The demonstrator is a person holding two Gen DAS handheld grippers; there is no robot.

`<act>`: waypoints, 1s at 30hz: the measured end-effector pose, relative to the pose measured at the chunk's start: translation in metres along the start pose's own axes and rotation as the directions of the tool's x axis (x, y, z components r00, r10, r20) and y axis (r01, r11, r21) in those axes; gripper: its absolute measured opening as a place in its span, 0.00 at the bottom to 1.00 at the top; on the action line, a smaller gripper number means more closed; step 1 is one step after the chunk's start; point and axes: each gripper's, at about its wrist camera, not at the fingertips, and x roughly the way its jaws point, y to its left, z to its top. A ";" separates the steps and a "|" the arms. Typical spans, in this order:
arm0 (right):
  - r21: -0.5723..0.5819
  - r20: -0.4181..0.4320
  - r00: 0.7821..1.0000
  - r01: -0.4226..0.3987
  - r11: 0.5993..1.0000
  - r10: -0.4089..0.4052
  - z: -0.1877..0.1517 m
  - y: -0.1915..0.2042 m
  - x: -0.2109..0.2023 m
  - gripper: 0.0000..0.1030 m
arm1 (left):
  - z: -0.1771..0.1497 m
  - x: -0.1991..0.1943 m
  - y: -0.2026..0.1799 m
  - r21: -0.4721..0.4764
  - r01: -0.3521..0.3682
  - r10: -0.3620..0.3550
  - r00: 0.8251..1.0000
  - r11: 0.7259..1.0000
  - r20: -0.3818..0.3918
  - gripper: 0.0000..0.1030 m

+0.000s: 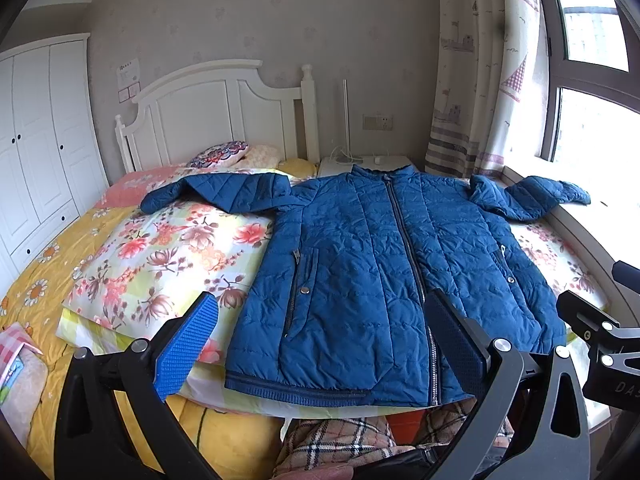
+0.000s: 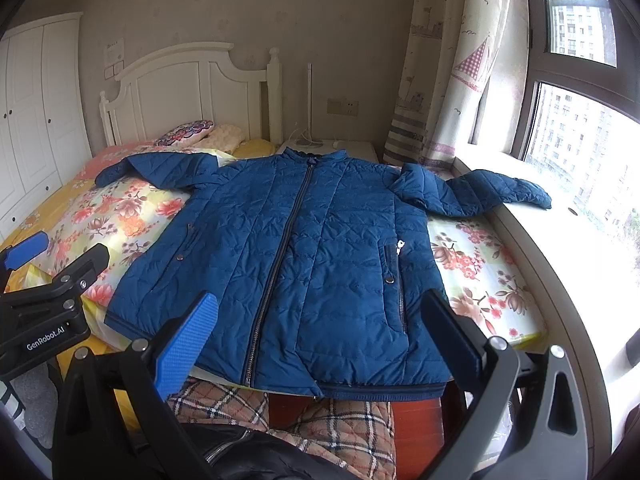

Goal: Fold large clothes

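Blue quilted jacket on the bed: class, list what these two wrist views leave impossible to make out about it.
- Blue quilted jacket, its back: hidden in both views, since it lies front up.
- Hem by the zip: covered in the left wrist view by the left gripper.
- Hem's right corner: covered in the right wrist view by the right gripper.
- White tag at the pocket: too small to read.
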 end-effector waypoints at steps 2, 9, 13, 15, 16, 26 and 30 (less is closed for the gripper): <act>-0.003 -0.005 1.000 -0.002 1.000 0.002 0.000 -0.001 0.006 0.98 | 0.000 0.007 -0.002 0.005 -0.002 0.002 1.000 1.000 -0.010 0.96; 0.054 -0.117 0.993 -0.007 0.999 0.013 -0.003 -0.020 0.076 0.98 | 0.002 0.062 -0.011 0.000 -0.013 0.013 0.995 1.000 -0.099 0.96; 0.100 -0.158 0.987 0.018 0.995 -0.002 0.000 -0.040 0.119 0.98 | 0.007 0.112 -0.023 0.013 -0.012 0.014 0.988 1.000 -0.152 0.96; 0.134 -0.193 0.981 0.044 0.990 -0.017 0.004 -0.054 0.143 0.98 | 0.016 0.156 -0.035 0.039 -0.007 0.015 0.979 0.999 -0.204 0.96; 0.166 -0.210 0.977 0.056 0.984 -0.020 0.006 -0.066 0.157 0.98 | 0.020 0.174 -0.039 0.050 -0.001 0.012 0.974 0.999 -0.228 0.96; 0.477 -0.256 0.963 0.204 0.855 -0.087 0.019 -0.214 0.255 0.98 | 0.068 0.369 -0.056 0.115 0.086 -0.027 0.898 0.990 -0.439 0.96; 0.541 -0.223 0.967 0.228 0.809 -0.124 0.035 -0.267 0.287 0.98 | 0.077 0.405 -0.038 -0.024 0.193 -0.185 0.890 0.981 -0.417 0.96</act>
